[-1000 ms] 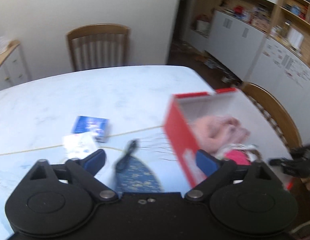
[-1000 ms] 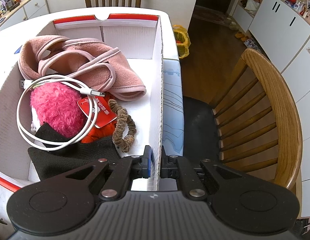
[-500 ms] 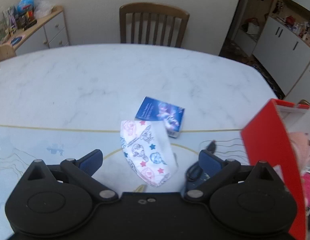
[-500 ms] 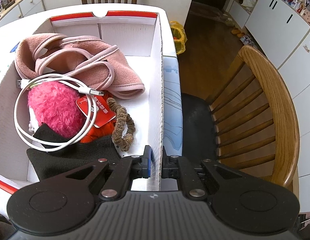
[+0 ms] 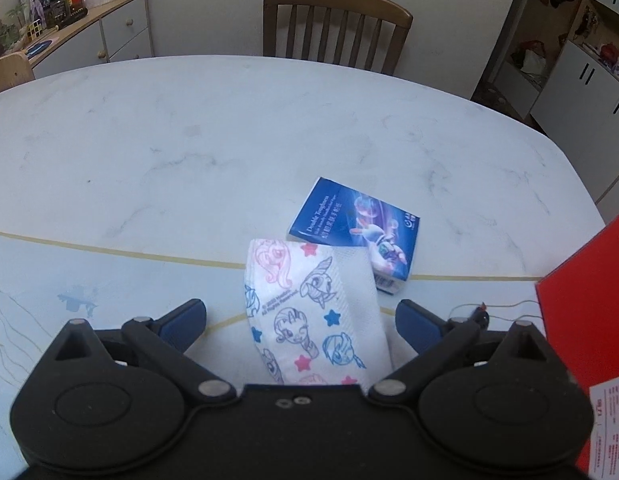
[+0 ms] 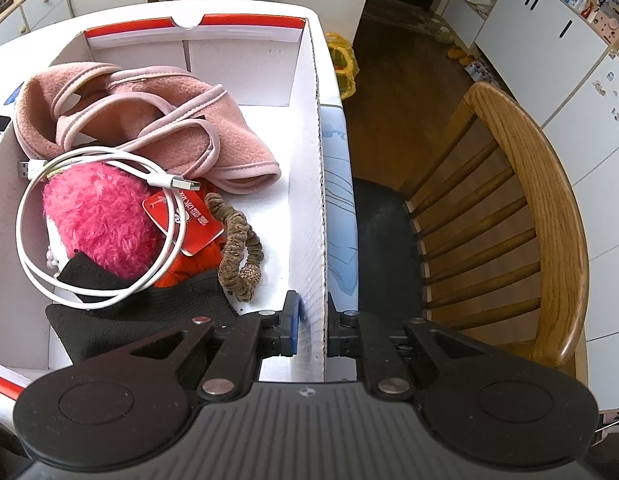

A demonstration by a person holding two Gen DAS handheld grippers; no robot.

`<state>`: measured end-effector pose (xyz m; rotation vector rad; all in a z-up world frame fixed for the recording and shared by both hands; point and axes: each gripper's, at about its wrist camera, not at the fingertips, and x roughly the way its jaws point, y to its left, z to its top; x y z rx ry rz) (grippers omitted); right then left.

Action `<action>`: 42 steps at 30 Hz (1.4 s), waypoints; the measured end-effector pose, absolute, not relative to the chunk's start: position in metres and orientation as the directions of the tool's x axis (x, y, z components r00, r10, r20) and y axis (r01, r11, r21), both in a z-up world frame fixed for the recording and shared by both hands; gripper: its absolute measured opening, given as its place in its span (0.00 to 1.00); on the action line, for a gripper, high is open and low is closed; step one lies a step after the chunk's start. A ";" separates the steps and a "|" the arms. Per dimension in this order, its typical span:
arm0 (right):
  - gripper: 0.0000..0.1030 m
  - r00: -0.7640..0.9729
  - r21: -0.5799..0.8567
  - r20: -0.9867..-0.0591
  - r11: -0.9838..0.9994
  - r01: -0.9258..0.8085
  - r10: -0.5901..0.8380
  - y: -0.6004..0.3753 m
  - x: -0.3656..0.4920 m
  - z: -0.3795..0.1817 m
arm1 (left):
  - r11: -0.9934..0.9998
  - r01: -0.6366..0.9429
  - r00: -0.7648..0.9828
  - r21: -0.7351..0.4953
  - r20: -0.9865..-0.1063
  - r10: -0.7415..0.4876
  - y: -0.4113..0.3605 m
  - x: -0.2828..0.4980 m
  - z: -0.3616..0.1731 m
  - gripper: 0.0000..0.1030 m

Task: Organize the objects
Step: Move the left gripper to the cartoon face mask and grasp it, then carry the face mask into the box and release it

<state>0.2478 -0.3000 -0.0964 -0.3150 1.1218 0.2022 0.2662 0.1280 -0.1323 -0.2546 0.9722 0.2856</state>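
Note:
A white folded piece printed with cartoon ponies [image 5: 309, 300] lies on the marble table [image 5: 229, 140], partly over a blue tissue pack [image 5: 349, 220]. My left gripper [image 5: 300, 312] is open just above it, one finger on each side, neither touching. My right gripper [image 6: 312, 316] straddles the right wall of the red and white box [image 6: 309, 160]. Its jaws are opening, and a thin gap shows at the inner pad. In the box lie a pink fleece garment [image 6: 149, 120], a white USB cable [image 6: 101, 216], a pink fluffy toy [image 6: 97, 216], a brown scrunchie [image 6: 241, 256] and black cloth [image 6: 141, 320].
The box's red outer wall [image 5: 581, 320] stands right of my left gripper, with a thin wire [image 5: 489, 308] on the table before it. One wooden chair [image 5: 337, 24] is at the table's far side, another [image 6: 529, 220] beside the box. A sideboard [image 5: 89, 32] stands far left.
My left gripper swung left, away from the box, and sank toward the pony-print piece, which now sits between its fingers. My right gripper stayed at the box wall, its jaws slightly wider.

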 end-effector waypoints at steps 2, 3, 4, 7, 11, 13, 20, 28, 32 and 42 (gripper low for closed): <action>0.11 0.422 -0.145 -0.906 0.940 -0.308 -0.002 -0.300 0.248 -0.096 | 0.934 -0.348 0.524 -0.079 -0.843 0.124 0.128 0.268 -0.136 0.92; 0.11 0.422 -0.146 -0.906 0.941 -0.305 -0.004 -0.300 0.248 -0.096 | 0.935 -0.345 0.521 -0.078 -0.845 0.122 0.128 0.269 -0.138 0.90; 0.11 0.422 -0.148 -0.906 0.941 -0.303 -0.007 -0.299 0.248 -0.097 | 0.937 -0.342 0.525 -0.070 -0.842 0.129 0.126 0.270 -0.138 0.87; 0.12 0.422 -0.156 -0.906 0.942 -0.298 -0.017 -0.298 0.248 -0.097 | 0.942 -0.329 0.532 -0.062 -0.837 0.131 0.124 0.269 -0.137 0.74; 0.13 0.422 -0.165 -0.906 0.942 -0.293 -0.027 -0.296 0.249 -0.098 | 0.948 -0.312 0.539 -0.060 -0.833 0.125 0.120 0.265 -0.132 0.58; 0.13 0.421 -0.168 -0.907 0.942 -0.292 -0.032 -0.295 0.249 -0.099 | 0.953 -0.300 0.539 -0.053 -0.833 0.123 0.118 0.263 -0.131 0.43; 0.13 0.423 -0.175 -0.905 0.941 -0.290 -0.038 -0.294 0.249 -0.099 | 0.954 -0.285 0.558 -0.091 -0.825 0.088 0.119 0.254 -0.117 0.11; 0.13 0.432 -0.169 -0.902 0.934 -0.315 -0.017 -0.295 0.247 -0.098 | 0.964 -0.236 0.604 -0.120 -0.796 0.049 0.097 0.235 -0.081 0.11; 0.13 0.435 -0.149 -0.900 0.924 -0.351 0.020 -0.299 0.246 -0.097 | 0.962 -0.241 0.608 -0.125 -0.792 0.049 0.077 0.222 -0.061 0.11; 0.13 0.427 -0.069 -0.896 0.911 -0.406 0.123 -0.310 0.247 -0.095 | 0.973 -0.168 0.624 -0.157 -0.781 -0.019 -0.005 0.196 -0.023 0.11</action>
